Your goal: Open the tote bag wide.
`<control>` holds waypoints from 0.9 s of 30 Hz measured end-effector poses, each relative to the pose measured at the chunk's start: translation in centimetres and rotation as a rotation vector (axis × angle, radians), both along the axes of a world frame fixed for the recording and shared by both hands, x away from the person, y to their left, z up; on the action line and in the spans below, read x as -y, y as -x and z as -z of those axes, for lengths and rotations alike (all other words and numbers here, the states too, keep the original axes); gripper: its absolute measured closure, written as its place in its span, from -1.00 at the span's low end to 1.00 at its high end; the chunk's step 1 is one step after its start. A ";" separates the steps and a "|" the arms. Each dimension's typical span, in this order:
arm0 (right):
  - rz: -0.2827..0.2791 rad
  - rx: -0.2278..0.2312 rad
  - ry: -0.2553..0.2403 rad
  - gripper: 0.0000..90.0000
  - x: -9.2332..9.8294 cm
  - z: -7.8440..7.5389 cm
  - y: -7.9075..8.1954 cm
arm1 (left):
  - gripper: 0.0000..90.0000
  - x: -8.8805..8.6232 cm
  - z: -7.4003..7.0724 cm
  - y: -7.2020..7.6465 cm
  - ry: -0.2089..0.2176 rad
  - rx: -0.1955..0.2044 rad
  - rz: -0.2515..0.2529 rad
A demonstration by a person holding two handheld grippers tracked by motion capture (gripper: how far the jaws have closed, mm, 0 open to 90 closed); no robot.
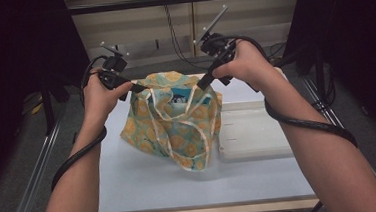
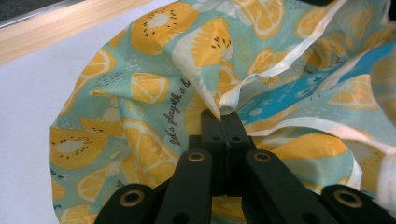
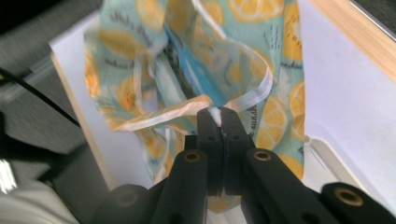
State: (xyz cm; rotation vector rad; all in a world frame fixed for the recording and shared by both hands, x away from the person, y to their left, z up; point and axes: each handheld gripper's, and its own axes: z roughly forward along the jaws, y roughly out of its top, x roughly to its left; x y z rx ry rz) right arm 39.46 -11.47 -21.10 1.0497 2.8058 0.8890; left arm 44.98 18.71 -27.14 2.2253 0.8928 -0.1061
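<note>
A teal cloth bag (image 1: 177, 122) printed with orange slices stands on the white table (image 1: 191, 181), its mouth held apart. My left gripper (image 1: 137, 88) is shut on the bag's left rim (image 2: 224, 108), where a cream strap is sewn on. On the opposite side my right gripper (image 1: 202, 83) is shut on the right rim (image 3: 215, 112). Something blue (image 1: 180, 94) lies inside the open mouth (image 2: 299, 93). Cream handles (image 1: 176, 114) hang down the bag's front.
A white shallow tray (image 1: 253, 131) lies just right of the bag. The table has a wooden front edge (image 1: 203, 211) and metal rails (image 1: 31, 182) along its sides. Dark curtains hang left and right, and cables run behind the table.
</note>
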 end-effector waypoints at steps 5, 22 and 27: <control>0.087 0.021 -0.065 1.00 0.6 -0.9 -0.9 | 1.00 -0.4 0.0 -0.2 0.006 -0.007 -0.005; 0.150 -0.022 -0.005 1.00 0.8 3.7 -2.3 | 1.00 -2.4 2.1 -0.3 0.019 -0.060 -0.059; 0.144 -0.026 -0.001 1.00 1.1 3.8 -1.9 | 1.00 -2.7 2.3 0.1 0.037 -0.064 -0.080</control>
